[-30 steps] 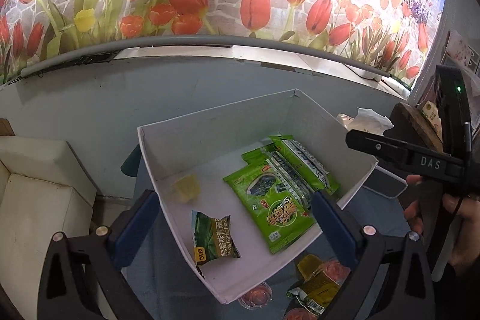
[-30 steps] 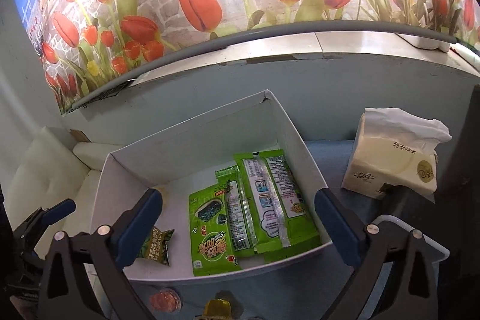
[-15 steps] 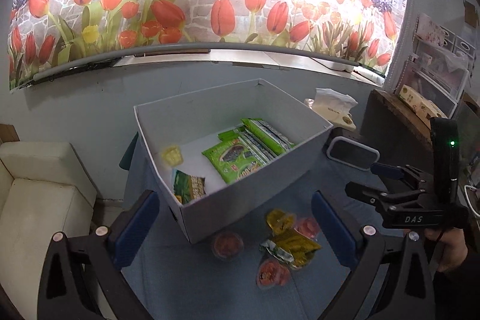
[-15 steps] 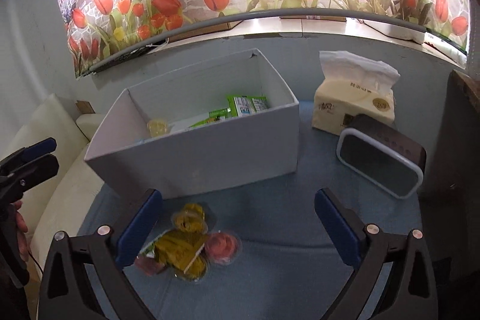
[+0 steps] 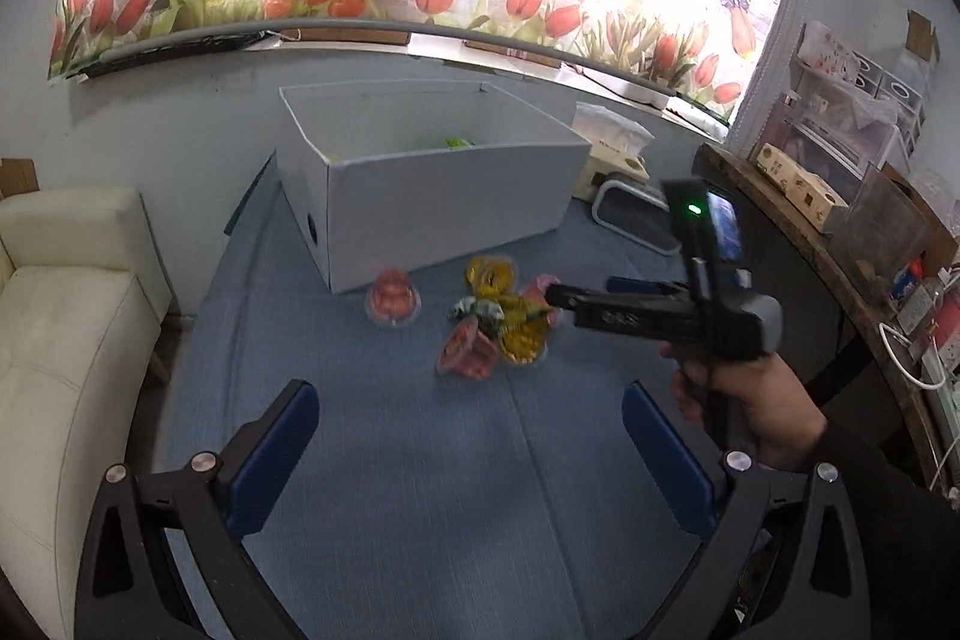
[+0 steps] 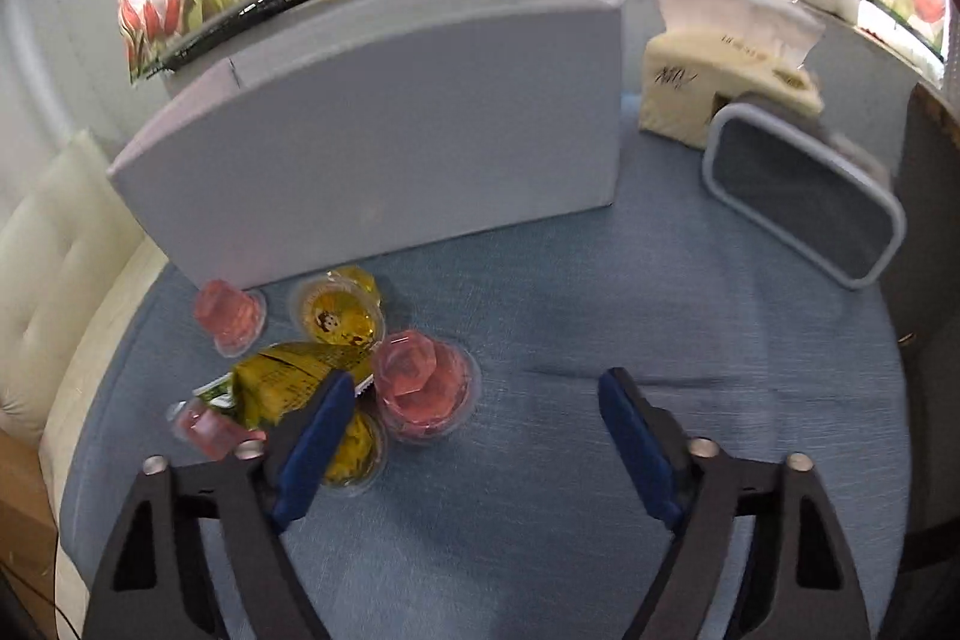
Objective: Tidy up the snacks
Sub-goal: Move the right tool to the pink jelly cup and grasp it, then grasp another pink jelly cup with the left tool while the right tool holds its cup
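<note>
A white box stands on the blue table; it also shows in the right wrist view. In front of it lies a pile of snacks: red jelly cups, yellow jelly cups and a yellow-green packet. The same pile shows in the left wrist view. My right gripper is open, low over the table, its left finger beside the pile. My left gripper is open and empty, further back. The right gripper also shows in the left wrist view, its tips at the pile.
A tissue pack and a grey-rimmed device stand right of the box. A cream sofa is at the left. A dark shelf with clutter runs along the right. A tulip mural wall is behind.
Both grippers have pulled back from above the box and come down. The right gripper is now low beside the snack pile; the box's inside is no longer seen.
</note>
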### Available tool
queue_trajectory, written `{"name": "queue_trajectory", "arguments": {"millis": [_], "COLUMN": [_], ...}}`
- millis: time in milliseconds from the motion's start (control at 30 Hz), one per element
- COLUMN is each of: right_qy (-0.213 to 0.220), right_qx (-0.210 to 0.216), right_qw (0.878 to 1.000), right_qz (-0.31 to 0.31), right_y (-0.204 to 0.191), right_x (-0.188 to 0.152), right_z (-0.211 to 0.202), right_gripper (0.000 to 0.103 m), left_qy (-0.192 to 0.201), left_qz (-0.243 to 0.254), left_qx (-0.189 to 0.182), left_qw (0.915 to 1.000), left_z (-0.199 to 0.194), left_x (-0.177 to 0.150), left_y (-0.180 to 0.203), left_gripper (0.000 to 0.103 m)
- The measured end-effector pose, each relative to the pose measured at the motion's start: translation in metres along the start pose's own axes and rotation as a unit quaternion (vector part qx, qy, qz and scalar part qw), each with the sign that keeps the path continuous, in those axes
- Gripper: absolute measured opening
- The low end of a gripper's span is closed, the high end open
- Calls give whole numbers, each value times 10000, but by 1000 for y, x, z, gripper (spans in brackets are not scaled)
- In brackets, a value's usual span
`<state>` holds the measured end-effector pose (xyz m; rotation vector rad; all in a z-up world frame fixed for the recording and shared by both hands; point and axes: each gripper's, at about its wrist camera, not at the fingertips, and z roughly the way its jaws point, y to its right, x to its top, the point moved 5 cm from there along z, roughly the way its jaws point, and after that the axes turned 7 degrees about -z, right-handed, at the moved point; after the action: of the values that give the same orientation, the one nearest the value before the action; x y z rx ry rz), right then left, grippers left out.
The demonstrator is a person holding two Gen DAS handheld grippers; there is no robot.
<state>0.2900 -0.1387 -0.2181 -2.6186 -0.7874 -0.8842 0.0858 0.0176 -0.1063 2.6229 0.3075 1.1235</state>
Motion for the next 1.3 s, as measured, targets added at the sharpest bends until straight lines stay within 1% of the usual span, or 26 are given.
{"name": "queue_trajectory", "arguments": {"millis": [33, 100, 133, 167, 200, 300, 467, 567, 633, 700, 767, 867, 967, 1000, 1100, 1167, 1267, 1300], "right_qy": [-38, -89, -104, -109, -98, -42, -7, 95, 134, 122, 136, 193, 257, 264, 260, 284, 310, 312], "right_qx": [-12, -42, -14, 18, 4, 63, 109, 144, 134, 115, 146, 207, 185, 201, 226, 200, 147, 173], "right_qw": [10000, 9999, 9999, 9999, 9999, 9999, 9999, 9998, 9996, 9996, 9997, 9996, 9995, 9994, 9990, 9990, 9991, 9990], "right_qz": [-33, -58, -57, -73, -90, -130, -126, -103, -193, -236, -149, 32, 84, 121, 268, 267, 246, 273], "right_y": [-2, -4, -4, -6, -6, -6, -5, -2, -5, -3, 2, 9, 13, 15, 17, 16, 17, 17], "right_x": [0, 0, 1, 1, 1, 2, -2, -8, -10, -17, -25, -39, -55, -63, -70, -77, -86, -90], "right_z": [5, 14, 18, 20, 22, 24, 20, 6, -5, -16, -30, -53, -78, -86, -101, -112, -122, -126], "right_gripper": [76, 74, 71, 70, 67, 45, 45, 45, 45, 45, 45, 45, 45, 45, 45, 45, 45, 45], "left_qy": [-6, -71, -85, -77, -90, -105, -190, -210, -202, -299, -336, -519, -645, -660, -727, -773, -833, -924], "left_qz": [-44, -62, -64, -62, -67, -139, -212, -104, 40, 191, 322, 513, 528, 547, 576, 539, 580, 597], "left_qx": [-13, -22, -6, 5, 19, 44, 44, 75, 59, 75, 86, 168, 75, 85, 129, 199, 172, 213], "left_qw": [10000, 10000, 9999, 10000, 9999, 9998, 9996, 9997, 9998, 9993, 9989, 9972, 9965, 9963, 9956, 9954, 9947, 9937], "left_z": [-1, -1, -1, -1, -1, 0, 6, 12, 18, 31, 46, 74, 95, 101, 120, 132, 145, 150], "left_x": [-2, -8, -8, -9, -10, -12, -16, -17, -16, -15, -12, -11, -7, -5, 0, 3, 4, 3], "left_y": [-1, -3, -5, -5, -6, -11, -14, -11, -7, -3, 0, 6, 10, 11, 11, 8, 6, 5], "left_gripper": [103, 103, 103, 103, 103, 103, 103, 103, 103, 103, 103, 103, 103, 103, 103, 103, 103, 102]}}
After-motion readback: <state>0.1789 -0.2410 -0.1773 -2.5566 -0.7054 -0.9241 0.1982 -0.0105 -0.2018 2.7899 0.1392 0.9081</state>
